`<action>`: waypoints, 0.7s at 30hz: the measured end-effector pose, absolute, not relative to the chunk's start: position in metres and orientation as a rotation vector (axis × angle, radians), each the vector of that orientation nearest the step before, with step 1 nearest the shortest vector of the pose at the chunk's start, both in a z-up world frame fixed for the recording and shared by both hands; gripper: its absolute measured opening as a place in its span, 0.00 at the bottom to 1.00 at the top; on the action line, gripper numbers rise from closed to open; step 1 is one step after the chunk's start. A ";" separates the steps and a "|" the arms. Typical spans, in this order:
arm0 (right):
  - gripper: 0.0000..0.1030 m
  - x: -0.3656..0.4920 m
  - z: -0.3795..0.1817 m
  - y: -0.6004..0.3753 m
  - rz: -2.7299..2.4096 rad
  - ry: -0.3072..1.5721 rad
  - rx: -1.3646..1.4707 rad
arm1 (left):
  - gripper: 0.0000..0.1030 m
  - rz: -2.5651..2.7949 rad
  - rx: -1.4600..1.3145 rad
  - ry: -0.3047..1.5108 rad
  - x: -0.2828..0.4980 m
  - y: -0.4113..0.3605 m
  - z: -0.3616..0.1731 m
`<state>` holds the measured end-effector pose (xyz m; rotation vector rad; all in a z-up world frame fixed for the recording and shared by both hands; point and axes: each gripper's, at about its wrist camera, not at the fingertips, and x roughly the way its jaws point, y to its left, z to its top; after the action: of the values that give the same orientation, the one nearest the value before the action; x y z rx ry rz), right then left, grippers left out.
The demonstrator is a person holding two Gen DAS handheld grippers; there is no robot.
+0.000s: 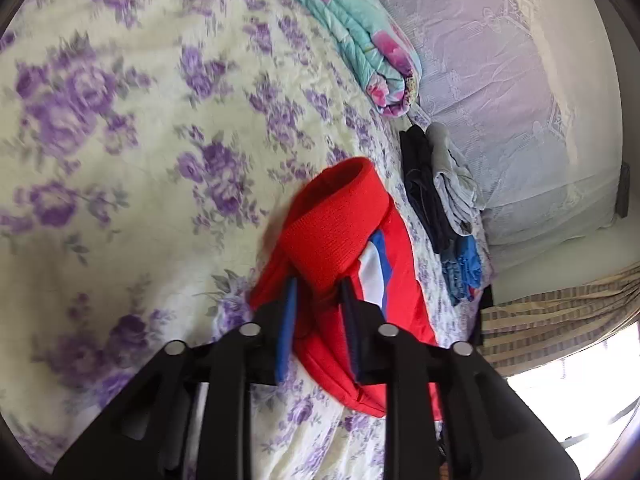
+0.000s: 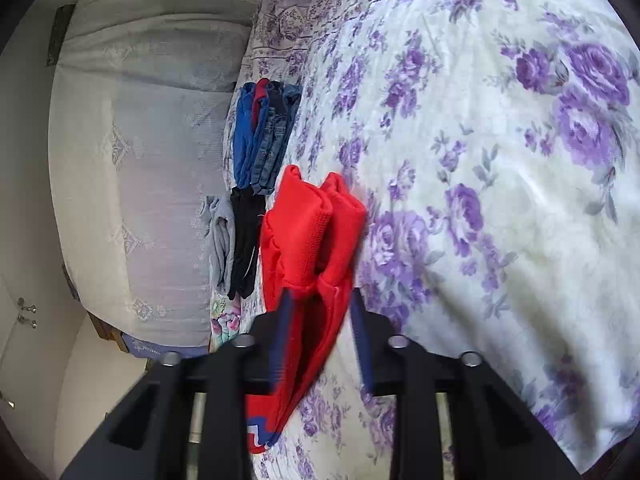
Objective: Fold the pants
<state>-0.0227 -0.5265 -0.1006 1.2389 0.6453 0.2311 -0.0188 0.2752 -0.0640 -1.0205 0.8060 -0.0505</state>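
Note:
The red pants [image 1: 332,236] with a white and blue stripe are folded into a thick bundle over the floral bedspread [image 1: 132,128]. My left gripper [image 1: 318,292] has its blue-padded fingers on either side of the ribbed red waistband and is shut on it. In the right wrist view the same red pants [image 2: 316,240] hang bunched between the fingers of my right gripper [image 2: 320,308], which is shut on the fabric, though a gap shows beside the right finger. The striped end of the pants droops below the right gripper.
A stack of folded dark, grey and blue clothes [image 1: 436,196] lies by the bed's edge; it also shows in the right wrist view [image 2: 256,148]. A folded teal floral quilt [image 1: 360,36] sits further back. A pale lace-covered pillow [image 1: 520,100] lies beyond the stack.

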 end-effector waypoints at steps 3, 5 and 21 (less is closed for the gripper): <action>0.64 -0.009 -0.090 -0.516 0.197 0.666 1.198 | 0.24 -0.005 -0.938 0.783 -0.030 0.271 -0.047; 0.67 0.000 -0.092 -0.512 0.149 0.677 1.199 | 0.24 0.016 -0.874 0.769 -0.038 0.265 -0.036; 0.25 0.051 -0.042 -0.514 0.273 0.520 0.995 | 0.40 -0.075 -0.622 0.844 0.024 0.156 -0.043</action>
<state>0.0508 -0.5135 -0.0424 0.9955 0.5199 0.2731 0.0243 0.1556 -0.0432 -0.6218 0.8438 -0.0748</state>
